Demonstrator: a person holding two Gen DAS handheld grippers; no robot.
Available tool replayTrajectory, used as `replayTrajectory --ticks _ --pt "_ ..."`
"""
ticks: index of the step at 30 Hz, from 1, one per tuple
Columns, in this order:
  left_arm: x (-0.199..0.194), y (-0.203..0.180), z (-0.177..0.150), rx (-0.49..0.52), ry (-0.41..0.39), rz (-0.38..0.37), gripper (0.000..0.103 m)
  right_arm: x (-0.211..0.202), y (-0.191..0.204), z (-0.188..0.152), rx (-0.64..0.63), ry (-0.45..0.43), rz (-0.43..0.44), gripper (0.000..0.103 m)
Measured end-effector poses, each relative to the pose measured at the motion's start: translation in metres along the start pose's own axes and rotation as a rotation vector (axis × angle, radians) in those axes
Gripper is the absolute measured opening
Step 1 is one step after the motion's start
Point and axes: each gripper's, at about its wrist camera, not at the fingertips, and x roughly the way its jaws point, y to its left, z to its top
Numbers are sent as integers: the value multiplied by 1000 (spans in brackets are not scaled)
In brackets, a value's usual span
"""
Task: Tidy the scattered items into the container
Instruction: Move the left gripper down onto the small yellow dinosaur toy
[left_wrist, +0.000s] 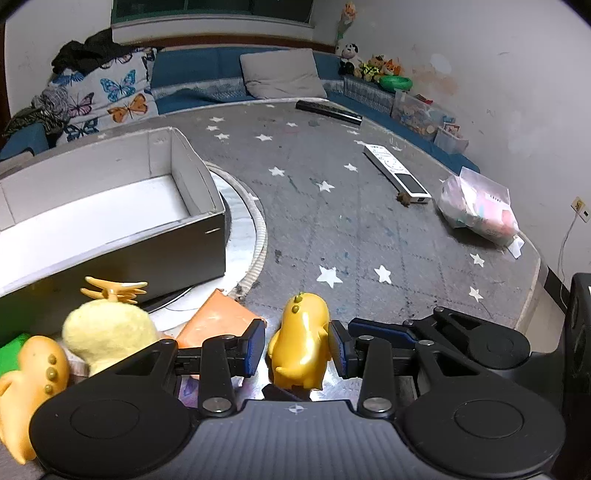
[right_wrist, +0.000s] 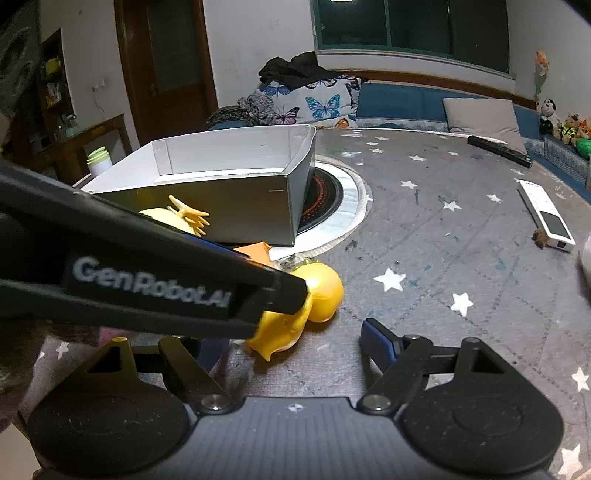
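1. Left wrist view: grey star-print mat covers the round table, sofa cushions behind it. The left gripper has its blue pads either side of a glossy yellow plastic duck-like figurine, right against its sides, so it looks clenched on it, probably so it can be lifted. The open white cardboard box sits at 10 o'clock, close by, likely the drop spot. A fluffy pale-yellow plush chick waits at 9 o'clock.
2. Right wrist view: the right gripper is released and holds nothing. It hangs back at 6 o'clock from the figurine, I'd guess to keep clear. A white remote lies at 2 o'clock.
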Motion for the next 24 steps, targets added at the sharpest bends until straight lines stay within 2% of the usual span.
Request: replayTrajectory --ticks 9,19,22,24 --pt "11 2 4 -21 40 -55 40 5 -2 0 -2 1 -5 81" --pt "16 8 5 -49 48 -58 39 10 0 1 -20 -4 -17 82" --pt "17 9 5 -52 48 -61 38 12 1 1 -20 -6 -15 86" --pt "17 10 4 -53 47 -61 38 11 0 0 -12 -5 -8 94"
